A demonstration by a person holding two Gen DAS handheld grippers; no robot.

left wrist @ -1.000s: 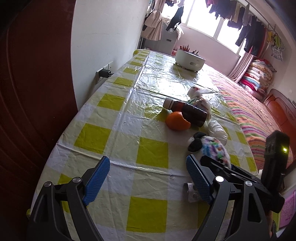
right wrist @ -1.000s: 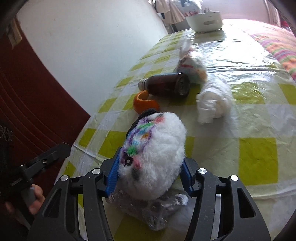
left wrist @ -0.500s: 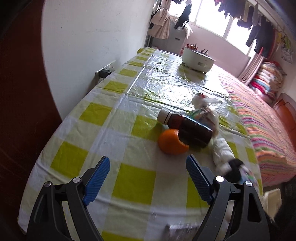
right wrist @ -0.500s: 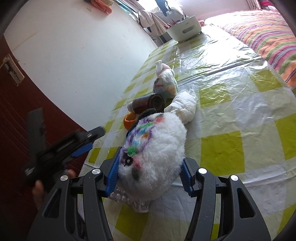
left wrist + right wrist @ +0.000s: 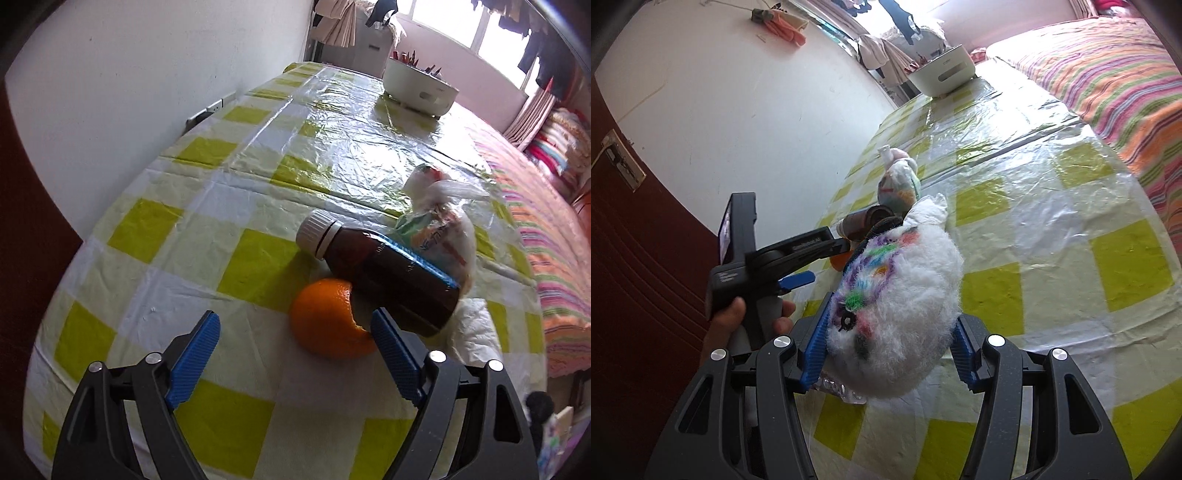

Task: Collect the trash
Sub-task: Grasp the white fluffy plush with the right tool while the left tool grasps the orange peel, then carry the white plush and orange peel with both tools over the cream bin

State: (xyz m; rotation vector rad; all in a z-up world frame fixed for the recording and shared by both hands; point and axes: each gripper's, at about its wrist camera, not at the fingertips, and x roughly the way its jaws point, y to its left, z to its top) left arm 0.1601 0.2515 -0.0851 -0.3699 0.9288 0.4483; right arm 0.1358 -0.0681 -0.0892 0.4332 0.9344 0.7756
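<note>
An orange peel (image 5: 328, 321), shaped like a hollow orange, lies on the checked tablecloth (image 5: 236, 273) against a brown bottle (image 5: 384, 269) with a white cap. Behind them sit a knotted plastic bag of wrappers (image 5: 439, 229) and a crumpled white tissue (image 5: 469, 332). My left gripper (image 5: 294, 315) hovers over the peel, jaws closing. The peel is between the blue pads, near the right one, with no pad pressing it. My right gripper (image 5: 892, 314) is shut on a fluffy white toy (image 5: 897, 295) with coloured stitching, held above a clear blister pack (image 5: 842, 391). The right wrist view shows the left gripper (image 5: 827, 260) and the hand (image 5: 738, 321) holding it.
A white basket (image 5: 417, 88) stands at the table's far end. The white wall with a socket (image 5: 210, 109) runs along the left, and a dark red door (image 5: 646, 258) is near. A bed with a striped blanket (image 5: 1108, 74) borders the right edge.
My left gripper has come forward and down to the orange peel, which now sits between its fingers, and the jaws have narrowed a little. The right gripper, still holding the toy, has rolled and shifted sideways.
</note>
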